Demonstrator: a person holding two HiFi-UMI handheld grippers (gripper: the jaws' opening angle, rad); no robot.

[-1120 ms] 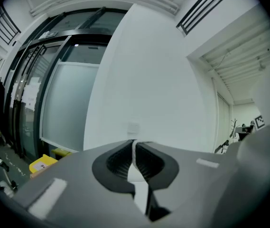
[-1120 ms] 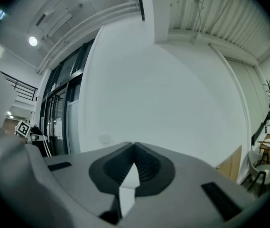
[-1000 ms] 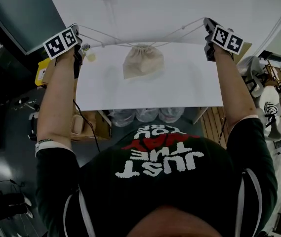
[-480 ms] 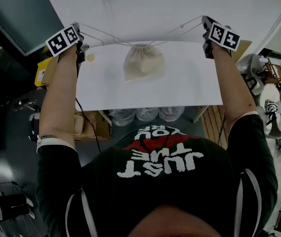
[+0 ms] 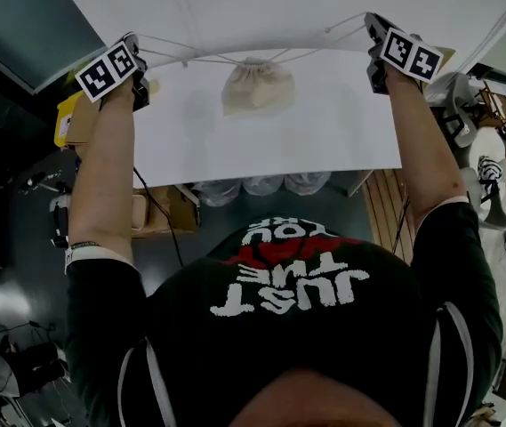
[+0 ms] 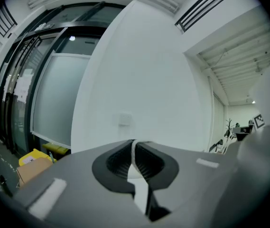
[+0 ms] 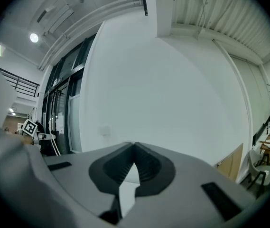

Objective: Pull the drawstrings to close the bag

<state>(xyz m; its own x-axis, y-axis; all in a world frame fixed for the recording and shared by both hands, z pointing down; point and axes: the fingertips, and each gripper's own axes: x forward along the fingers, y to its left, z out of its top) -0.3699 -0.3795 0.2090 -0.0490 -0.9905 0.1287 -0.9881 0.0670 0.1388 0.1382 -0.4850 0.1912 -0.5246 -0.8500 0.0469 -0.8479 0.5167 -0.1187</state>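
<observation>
Over the white worktop [image 5: 324,132], you're stretching the white cord drawstrings [image 5: 226,59] sideways, left claw [image 5: 134,43] and right claw [image 5: 373,23] each clamping shut on an end, cinching the small beige cloth bag [image 5: 257,85] midway between them.

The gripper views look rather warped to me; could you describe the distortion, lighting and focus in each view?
Head view: white table bright, bag and drawstrings sharp, lower foreground dim. Left gripper view: strong fisheye, window frames bowed, dark round border, left claw soft. Right gripper view: same fisheye, ceiling lamps flaring.
</observation>
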